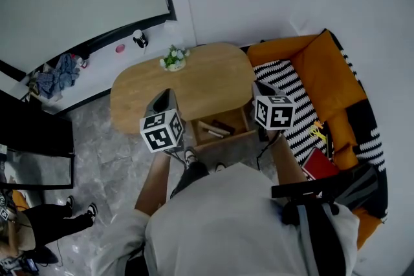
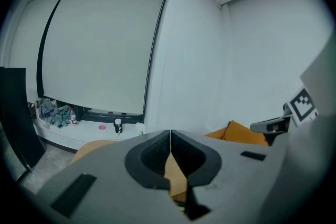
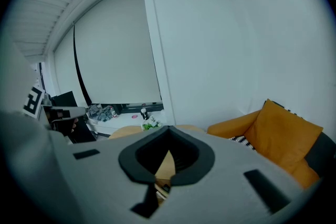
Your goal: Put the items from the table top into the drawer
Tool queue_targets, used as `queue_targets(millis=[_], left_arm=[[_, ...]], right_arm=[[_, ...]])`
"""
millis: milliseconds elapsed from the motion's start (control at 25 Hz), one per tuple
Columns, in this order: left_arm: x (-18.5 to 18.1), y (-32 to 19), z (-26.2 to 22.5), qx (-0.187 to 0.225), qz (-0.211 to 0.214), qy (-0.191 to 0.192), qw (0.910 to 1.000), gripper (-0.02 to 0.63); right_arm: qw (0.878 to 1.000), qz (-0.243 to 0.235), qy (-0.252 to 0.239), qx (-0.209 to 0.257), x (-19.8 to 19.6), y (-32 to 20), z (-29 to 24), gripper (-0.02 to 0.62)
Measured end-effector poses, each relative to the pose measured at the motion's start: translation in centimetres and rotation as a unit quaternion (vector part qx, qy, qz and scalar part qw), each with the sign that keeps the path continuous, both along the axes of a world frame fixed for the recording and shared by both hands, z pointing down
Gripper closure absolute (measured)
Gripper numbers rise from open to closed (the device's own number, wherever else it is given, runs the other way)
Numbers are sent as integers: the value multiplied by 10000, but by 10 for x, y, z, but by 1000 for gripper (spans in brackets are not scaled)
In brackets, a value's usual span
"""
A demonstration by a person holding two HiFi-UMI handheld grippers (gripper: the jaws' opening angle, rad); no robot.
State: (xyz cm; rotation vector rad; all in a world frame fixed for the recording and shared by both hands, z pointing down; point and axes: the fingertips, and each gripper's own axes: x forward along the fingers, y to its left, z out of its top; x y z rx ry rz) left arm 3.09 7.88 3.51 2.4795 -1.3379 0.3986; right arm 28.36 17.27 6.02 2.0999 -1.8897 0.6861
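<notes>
An oval wooden table [image 1: 207, 77] carries only a small flower pot [image 1: 173, 59] at its far edge. Its drawer [image 1: 223, 139] stands pulled out toward me, with a pale stick-like item and a dark item inside. My left gripper [image 1: 169, 92] hovers over the table's near left part. In the left gripper view, the left gripper [image 2: 170, 134] has its jaws together and nothing between them. My right gripper [image 1: 256, 83] hangs by the table's right end, above the drawer's right side. In its own view, the right gripper [image 3: 169, 128] is likewise shut and empty.
An orange sofa [image 1: 323, 68] with a black-and-white striped cushion [image 1: 291, 84] and a red book [image 1: 318, 165] lies to the right. A window sill at the back left holds crumpled clothes [image 1: 58, 74] and a small bottle [image 1: 139, 39]. A person [image 1: 45, 223] stands at the lower left.
</notes>
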Motion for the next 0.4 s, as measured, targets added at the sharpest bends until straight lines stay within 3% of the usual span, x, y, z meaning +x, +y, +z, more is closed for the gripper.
queue_targets(millis=[400], left_arm=[[0, 0, 5, -28, -53, 117, 9999, 595]], right_arm=[[10000, -9, 96, 5, -1, -3, -1, 603]])
